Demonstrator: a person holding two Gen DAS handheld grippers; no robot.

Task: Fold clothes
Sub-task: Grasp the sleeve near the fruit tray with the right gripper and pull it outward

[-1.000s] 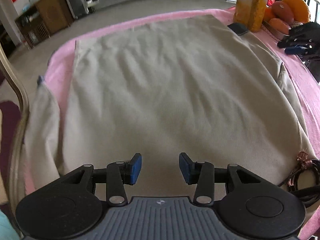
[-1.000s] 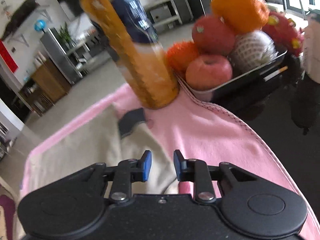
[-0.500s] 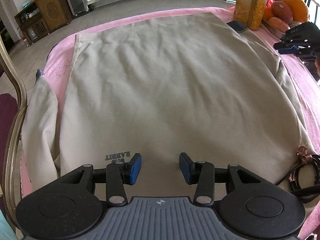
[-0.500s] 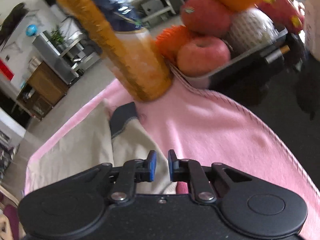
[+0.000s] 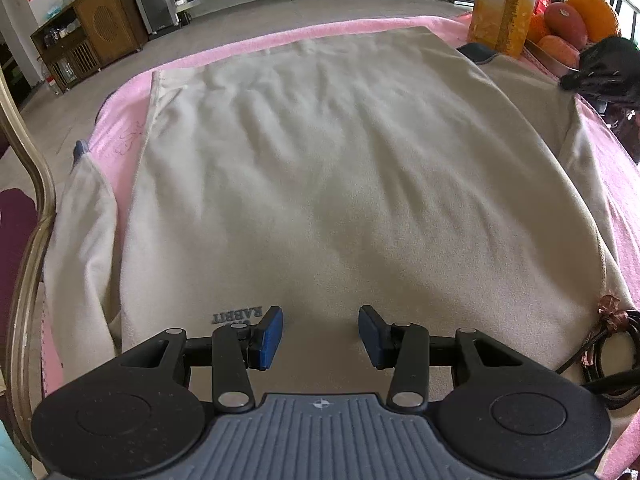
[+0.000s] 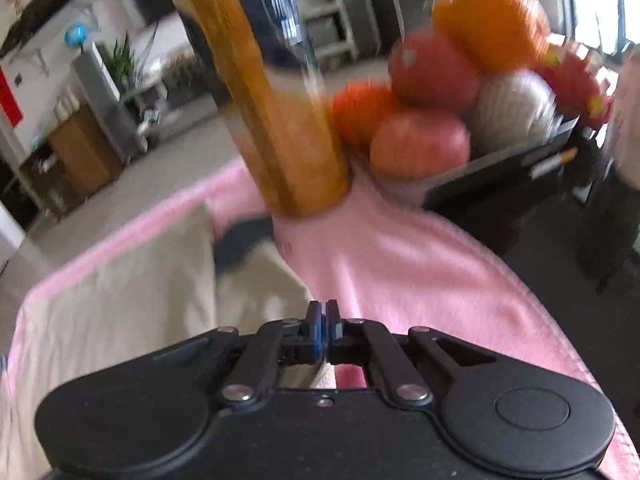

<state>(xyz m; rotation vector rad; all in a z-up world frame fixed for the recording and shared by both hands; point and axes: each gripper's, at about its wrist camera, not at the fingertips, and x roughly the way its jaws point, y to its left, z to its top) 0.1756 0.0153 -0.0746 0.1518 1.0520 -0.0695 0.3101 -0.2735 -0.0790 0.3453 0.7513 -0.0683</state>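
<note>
A cream sweatshirt [image 5: 320, 160] lies flat on a pink blanket [image 5: 608, 168], with small "RABBIT" lettering near my left gripper [image 5: 320, 332]. That gripper hovers over the near part of the cloth, open, nothing between its blue pads. The right sleeve [image 6: 256, 292] runs along the garment's right side and ends in a dark cuff [image 6: 244, 236]. My right gripper [image 6: 322, 316] sits at this sleeve's outer edge, its pads pressed together on the cloth's edge. In the left wrist view it [image 5: 572, 80] shows as a black shape at the far right. The left sleeve [image 5: 80, 248] hangs over the table's left edge.
An orange bottle [image 6: 280, 120] stands just beyond the cuff. Right behind it is a metal tray [image 6: 500, 164] piled with fruit. A chair's curved frame [image 5: 36, 200] lies at the left. Black cable [image 5: 616, 344] coils at the near right corner.
The right gripper's jaws have closed from a clear gap to pads touching, at the sleeve's edge. The left gripper has stayed open over the cloth.
</note>
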